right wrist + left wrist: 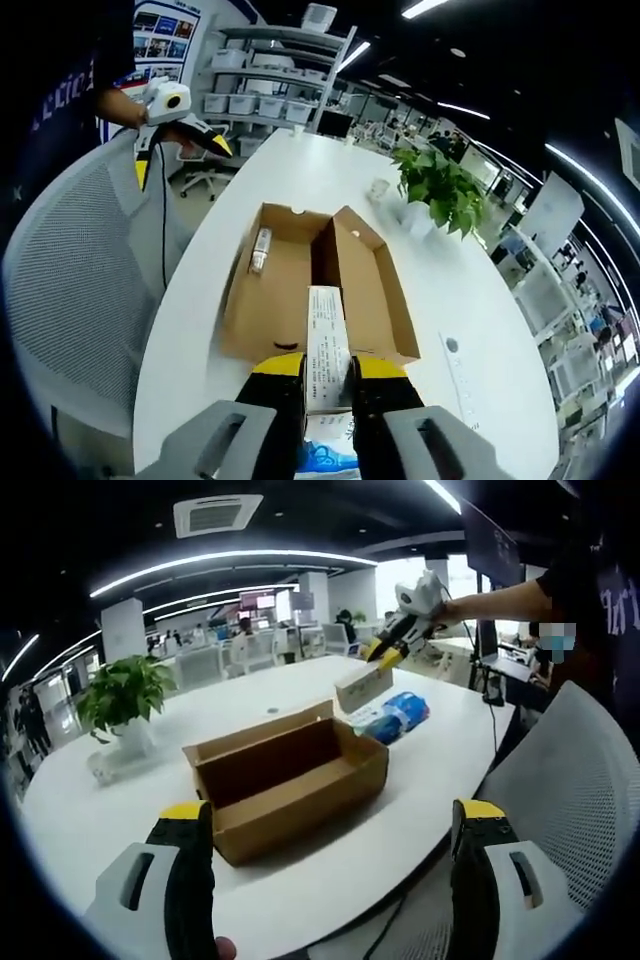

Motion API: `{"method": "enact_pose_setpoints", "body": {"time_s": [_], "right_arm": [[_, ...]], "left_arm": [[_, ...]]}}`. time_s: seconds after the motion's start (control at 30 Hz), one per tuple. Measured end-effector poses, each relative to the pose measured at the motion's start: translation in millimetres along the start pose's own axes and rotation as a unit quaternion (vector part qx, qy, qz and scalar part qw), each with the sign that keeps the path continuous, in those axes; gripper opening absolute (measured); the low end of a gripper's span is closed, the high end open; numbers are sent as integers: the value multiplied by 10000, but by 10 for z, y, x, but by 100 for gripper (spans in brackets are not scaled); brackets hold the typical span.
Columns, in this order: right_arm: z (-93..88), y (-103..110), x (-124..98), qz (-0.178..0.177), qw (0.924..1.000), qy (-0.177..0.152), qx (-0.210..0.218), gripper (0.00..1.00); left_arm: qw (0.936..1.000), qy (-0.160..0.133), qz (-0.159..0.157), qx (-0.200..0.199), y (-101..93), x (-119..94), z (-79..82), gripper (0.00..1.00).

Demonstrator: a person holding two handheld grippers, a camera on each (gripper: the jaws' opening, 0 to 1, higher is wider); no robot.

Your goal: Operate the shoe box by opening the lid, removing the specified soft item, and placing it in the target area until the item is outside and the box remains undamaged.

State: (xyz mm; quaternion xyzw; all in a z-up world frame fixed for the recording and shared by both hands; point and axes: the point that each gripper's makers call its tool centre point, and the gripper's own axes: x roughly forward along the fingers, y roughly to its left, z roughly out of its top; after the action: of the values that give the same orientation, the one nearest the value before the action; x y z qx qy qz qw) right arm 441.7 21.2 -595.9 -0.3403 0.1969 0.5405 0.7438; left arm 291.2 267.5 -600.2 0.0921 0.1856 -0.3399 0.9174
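Right gripper (327, 390): yellow-tipped black jaws clenched on a flat white card (326, 362), printed on its face, stiff and rectangular, held edge-up above the near end of the box (300, 300). In the left gripper view the same gripper (385, 656) hangs over the far side of the table (120, 800) with the card (363, 687) pinched at its tip, clear of the surface.

Left gripper (330, 825): jaws spread wide, released, nothing between them. It hovers at the near table edge, short of the box (285, 780). In the right gripper view it (185, 135) sits off the far corner of the table (190, 330), in a person's hand.

Box: brown corrugated cardboard, long and shallow, lid folded open flat beside the tray. Walls look unbent. A small pale cylindrical item (260, 250) lies on the lid panel; cannot tell what it is.

Soft item: a blue and white crinkled pack (398, 718) lies on the table just beyond the box, outside it. In the right gripper view its edge (325, 455) shows below the jaws.

Table: white, smooth, oval. A leafy potted plant (125, 695) in a white pot stands well apart from the box. A white mesh chair (570, 780) is drawn up at the table edge.
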Motion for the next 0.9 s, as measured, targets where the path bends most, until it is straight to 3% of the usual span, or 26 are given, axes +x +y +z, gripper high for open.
{"method": "enact_pose_setpoints", "body": {"time_s": [0.9], "right_arm": [[-918, -446, -298, -484, 9965, 591, 351, 12]], "left_arm": [[10000, 71, -4, 3, -6, 5, -13, 99]]}}
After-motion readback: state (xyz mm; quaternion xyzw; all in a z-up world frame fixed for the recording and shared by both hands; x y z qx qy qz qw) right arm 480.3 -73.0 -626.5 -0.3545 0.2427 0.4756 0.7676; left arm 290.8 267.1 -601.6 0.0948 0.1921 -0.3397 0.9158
